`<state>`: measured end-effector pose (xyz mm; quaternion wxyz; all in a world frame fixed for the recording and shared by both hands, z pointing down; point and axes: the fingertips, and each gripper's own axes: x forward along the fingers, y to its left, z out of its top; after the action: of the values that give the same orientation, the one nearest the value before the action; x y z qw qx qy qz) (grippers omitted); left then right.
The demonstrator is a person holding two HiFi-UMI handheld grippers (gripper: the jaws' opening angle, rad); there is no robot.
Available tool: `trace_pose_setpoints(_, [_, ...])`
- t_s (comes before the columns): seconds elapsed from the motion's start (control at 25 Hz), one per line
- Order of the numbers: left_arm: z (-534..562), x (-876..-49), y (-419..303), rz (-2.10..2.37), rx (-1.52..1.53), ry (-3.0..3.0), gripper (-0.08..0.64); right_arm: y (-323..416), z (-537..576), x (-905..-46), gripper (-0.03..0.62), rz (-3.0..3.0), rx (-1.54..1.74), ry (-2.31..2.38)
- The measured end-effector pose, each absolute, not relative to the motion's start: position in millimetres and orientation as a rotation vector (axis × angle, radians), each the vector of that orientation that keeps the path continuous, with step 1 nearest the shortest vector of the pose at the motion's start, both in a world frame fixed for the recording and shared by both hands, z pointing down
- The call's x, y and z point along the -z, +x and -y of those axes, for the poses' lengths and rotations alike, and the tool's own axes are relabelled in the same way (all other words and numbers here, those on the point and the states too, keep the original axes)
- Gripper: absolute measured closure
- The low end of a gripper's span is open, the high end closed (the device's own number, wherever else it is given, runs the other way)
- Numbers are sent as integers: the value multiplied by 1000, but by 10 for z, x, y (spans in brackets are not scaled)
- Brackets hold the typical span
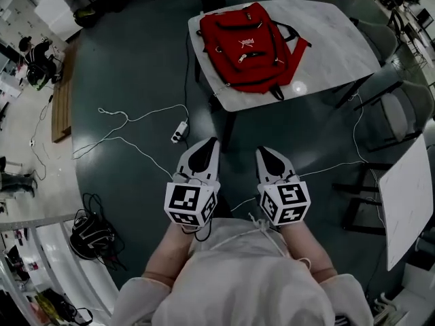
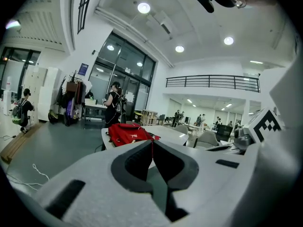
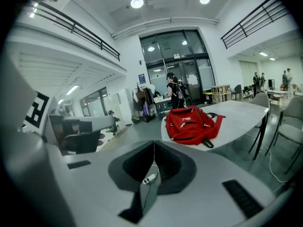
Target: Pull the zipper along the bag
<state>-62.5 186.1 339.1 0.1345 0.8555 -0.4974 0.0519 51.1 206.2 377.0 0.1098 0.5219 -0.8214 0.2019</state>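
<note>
A red backpack (image 1: pixel 248 45) lies flat on a white marble-topped table (image 1: pixel 340 43) ahead of me, its zippers showing as thin lines with pale pulls. The same backpack (image 2: pixel 127 133) shows small and far in the left gripper view, and the backpack (image 3: pixel 191 123) shows larger in the right gripper view. My left gripper (image 1: pixel 211 143) and right gripper (image 1: pixel 262 152) hang side by side over the floor, well short of the table. Both have their jaws closed tip to tip with nothing between them.
A white cable with a power strip (image 1: pixel 179 132) trails across the dark floor left of the table. Chairs (image 1: pixel 401 111) stand at the table's right, and a white board (image 1: pixel 408 195) sits at the right edge. A person with a backpack (image 3: pixel 174 94) stands far behind the table.
</note>
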Motion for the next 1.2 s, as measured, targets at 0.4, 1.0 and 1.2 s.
trace_pose_setpoints(0.4, [-685,-3506,-1078,1245,-220,2561,538,-57,-982,-3840,565,2301,-633,1638])
trace_pose_setpoints(1.0, [185,-4035,-819,1203,-417,2504,538,50,30,-4217,565,2285,-759,1482])
trace_pose_setpoints(1.2, [490,-4219,-639,1232,-458,2452,538,235,391,-4402,565,2279,-755,1373])
